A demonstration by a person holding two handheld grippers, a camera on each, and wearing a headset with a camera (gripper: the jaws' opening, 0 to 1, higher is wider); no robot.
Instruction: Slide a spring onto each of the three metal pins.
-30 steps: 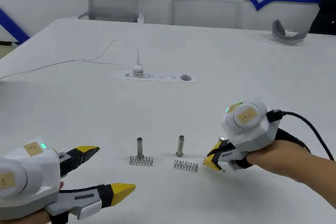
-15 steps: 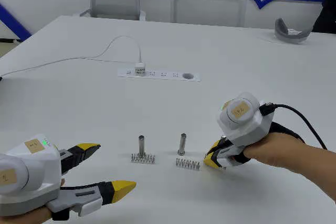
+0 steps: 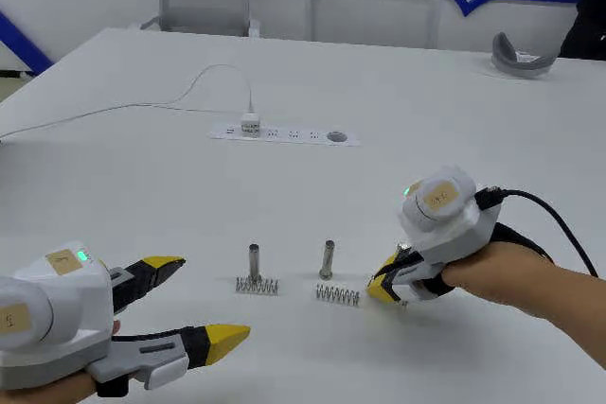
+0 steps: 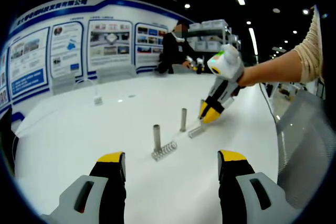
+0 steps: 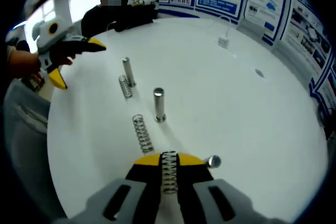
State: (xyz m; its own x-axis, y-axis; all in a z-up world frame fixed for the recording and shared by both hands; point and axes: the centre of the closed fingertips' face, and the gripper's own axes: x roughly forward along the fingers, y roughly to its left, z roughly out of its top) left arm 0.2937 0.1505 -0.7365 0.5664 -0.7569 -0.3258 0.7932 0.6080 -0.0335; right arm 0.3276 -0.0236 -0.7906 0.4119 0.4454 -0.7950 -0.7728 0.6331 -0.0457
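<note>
Tongs first, head view. Left tongs [image 3: 213,298]: spread wide, empty, hovering at the lower left well apart from the work, probably parked there to leave room. Right tongs [image 3: 386,290]: tipped down close to the surface [image 3: 142,177] at the end of the row; grip hard to read from here. First pin [image 3: 254,260] and second pin [image 3: 327,259]: upright, bare, with the first spring [image 3: 257,285] and second spring [image 3: 338,295] lying flat just in front, one laid out per pin.

Left gripper view. Wide, empty jaws at the bottom; both bare pins ahead, a spring at each foot, right tongs beyond them.

Right gripper view. Pinched narrow on a third spring [image 5: 168,174], held lengthwise along the jaws, presumably so one end can lead onto a pin. Third pin [image 5: 213,161] just beside the jaw tip, top bare. Judged step: lining that spring up over the third pin. No pin loaded yet.
</note>
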